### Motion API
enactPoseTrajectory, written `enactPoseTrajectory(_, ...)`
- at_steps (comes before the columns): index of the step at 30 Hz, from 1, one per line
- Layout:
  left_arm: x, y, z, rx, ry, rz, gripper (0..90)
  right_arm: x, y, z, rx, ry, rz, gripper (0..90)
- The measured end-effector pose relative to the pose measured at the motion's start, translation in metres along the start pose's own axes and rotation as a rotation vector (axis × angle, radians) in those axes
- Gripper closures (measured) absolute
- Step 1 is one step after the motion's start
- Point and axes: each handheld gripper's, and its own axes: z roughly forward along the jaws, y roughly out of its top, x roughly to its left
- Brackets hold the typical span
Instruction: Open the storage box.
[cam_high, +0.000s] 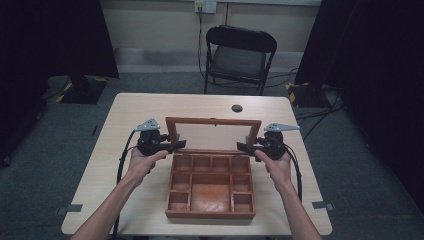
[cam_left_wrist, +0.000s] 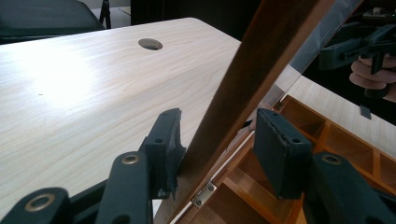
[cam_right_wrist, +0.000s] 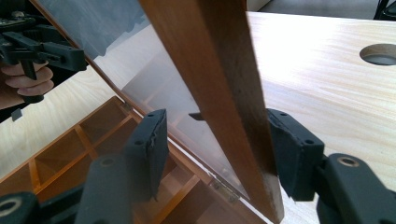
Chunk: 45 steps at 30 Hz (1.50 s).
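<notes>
On table (cam_high: 135, 107), both open grippers (cam_left_wrist: 217, 140) (cam_right_wrist: 217, 149) straddle the box lid (cam_high: 214, 135); contact unclear.

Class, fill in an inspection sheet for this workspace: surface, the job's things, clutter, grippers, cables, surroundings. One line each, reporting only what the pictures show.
Surface: pale wooden table with a round hole near its far edge.
Job's things: wooden box with empty compartments; its glass-panelled lid stands open.
Clutter: nothing seen.
Grippers: left gripper at the lid's left frame side, right gripper at its right; both have open jaws straddling the frame. In the left gripper view one jaw seems to touch the frame.
Cables: black cables trail from each gripper; more lie on the floor at the far right.
Surroundings: folding chair beyond the table, grey floor, dark curtains at both sides.
</notes>
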Motion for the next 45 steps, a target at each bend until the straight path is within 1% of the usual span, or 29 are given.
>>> enactPoseTrajectory(5, 0.002, -0.001, 0.001, -0.006, -0.003, -0.007, 52.1, -0.001, -0.001, 0.005, 0.006, 0.0, 0.002, 41.2)
enactPoseTrajectory(8, 0.004, -0.002, 0.003, -0.005, 0.003, -0.023, 51.9, -0.002, -0.001, 0.005, -0.01, 0.003, 0.01, 42.6)
enactPoseTrajectory(11, 0.005, -0.002, 0.005, -0.003, 0.01, -0.026, 51.9, -0.004, -0.001, 0.006, -0.019, -0.004, 0.012, 44.0)
enactPoseTrajectory(17, 0.007, -0.004, 0.008, 0.007, 0.018, -0.027, 52.2, -0.006, -0.001, 0.008, -0.01, -0.023, -0.016, 46.2)
enactPoseTrajectory(18, 0.007, -0.004, 0.008, 0.007, 0.017, -0.025, 52.2, -0.006, -0.002, 0.008, -0.012, -0.016, -0.012, 46.3)
enactPoseTrajectory(22, 0.008, -0.005, 0.009, 0.014, 0.024, -0.026, 52.7, -0.008, -0.003, 0.01, -0.01, -0.019, -0.01, 46.5)
enactPoseTrajectory(28, 0.012, -0.012, 0.012, 0.033, 0.024, -0.029, 54.2, -0.009, -0.004, 0.012, -0.007, -0.028, -0.012, 46.3)
enactPoseTrajectory(35, 0.014, -0.013, 0.013, 0.031, 0.033, -0.033, 56.1, -0.011, -0.006, 0.015, -0.005, -0.034, -0.004, 46.4)
enactPoseTrajectory(37, 0.015, -0.013, 0.014, 0.025, 0.031, -0.038, 56.3, -0.012, -0.006, 0.016, -0.005, -0.035, 0.0, 46.4)
enactPoseTrajectory(39, 0.015, -0.013, 0.014, 0.032, 0.036, -0.034, 56.3, -0.012, -0.007, 0.018, -0.001, -0.041, -0.004, 46.4)
enactPoseTrajectory(43, 0.016, -0.014, 0.016, 0.026, 0.04, -0.045, 56.3, -0.013, -0.007, 0.019, -0.003, -0.049, -0.001, 46.2)
enactPoseTrajectory(45, 0.018, -0.016, 0.017, 0.042, 0.037, -0.05, 56.2, -0.013, -0.007, 0.02, -0.002, -0.055, -0.005, 46.2)
